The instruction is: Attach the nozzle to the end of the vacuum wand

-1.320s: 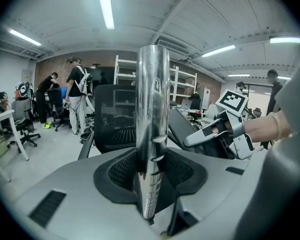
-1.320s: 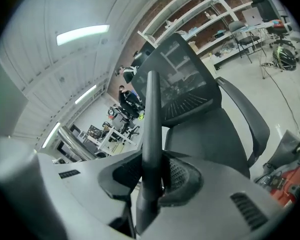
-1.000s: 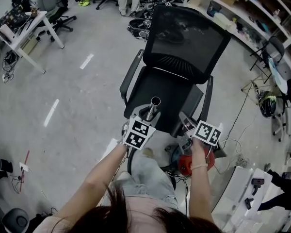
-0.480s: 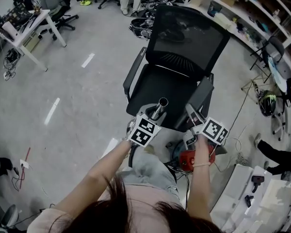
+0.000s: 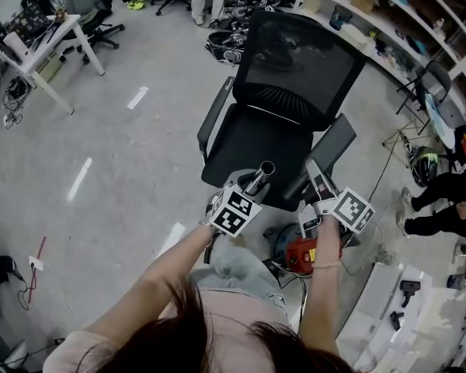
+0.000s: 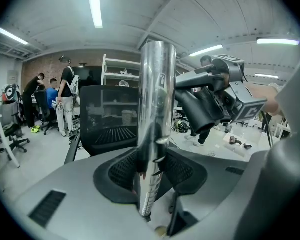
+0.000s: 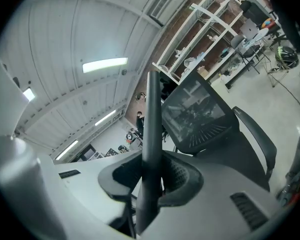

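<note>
office chair (image 5: 295,68): seat's front edge under both tools | vacuum wand (image 6: 156,109): left gripper (image 6: 152,171) clamped round the chrome tube, open end raised, likely steadied as the socket | nozzle (image 7: 151,134): right gripper (image 7: 150,181) pinching it, near the wand's end, not yet mated

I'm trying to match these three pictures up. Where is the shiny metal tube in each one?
Head view: the metal tube stands just below centre, at the near edge of the black mesh chair.
Left gripper view: upright in the middle.
Right gripper view: not in it.
Shared landmark: that chair, also at and.
</note>
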Available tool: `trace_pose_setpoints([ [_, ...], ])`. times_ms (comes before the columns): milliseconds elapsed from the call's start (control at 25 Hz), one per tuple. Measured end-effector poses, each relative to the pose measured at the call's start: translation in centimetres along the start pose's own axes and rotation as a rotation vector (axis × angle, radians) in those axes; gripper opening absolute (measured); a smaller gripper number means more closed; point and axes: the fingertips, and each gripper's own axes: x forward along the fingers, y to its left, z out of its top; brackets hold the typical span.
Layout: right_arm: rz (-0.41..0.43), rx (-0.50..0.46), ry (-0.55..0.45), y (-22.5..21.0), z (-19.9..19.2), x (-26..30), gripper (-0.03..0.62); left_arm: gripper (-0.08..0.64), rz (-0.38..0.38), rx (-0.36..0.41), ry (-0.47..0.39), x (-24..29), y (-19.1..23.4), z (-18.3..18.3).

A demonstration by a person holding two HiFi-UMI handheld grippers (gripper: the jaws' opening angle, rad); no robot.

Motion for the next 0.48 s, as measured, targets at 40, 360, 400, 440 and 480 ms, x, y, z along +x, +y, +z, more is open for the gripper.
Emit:
trace_pose_setpoints([
  [40, 0.007, -0.005, -0.007, 0.4, 0.3, -0.1, 0.106, 0.156, -0.001, 0.001, 0.000, 0.0, -0.1, 0.0],
  [360, 0.059, -0.047, -0.056, 3.1, 2.3, -0.6, 0.106, 0.156, -0.012, 0.015, 0.001, 0.1, -0.9, -0.1],
  [400, 0.067, -0.051, -0.062, 3.4, 2.5, -0.6, 0.106, 0.156, -0.013, 0.016, 0.002, 0.1, -1.0, -0.1],
  [440, 0.074, -0.055, -0.067, 3.8, 2.7, -0.7, 0.106, 0.156, -0.013, 0.017, 0.003, 0.1, -1.2, -0.2],
  [480, 0.081, -0.059, -0.071, 4.1, 2.9, -0.8, 0.106, 0.156, -0.014, 0.018, 0.003, 0.1, -1.3, -0.2],
])
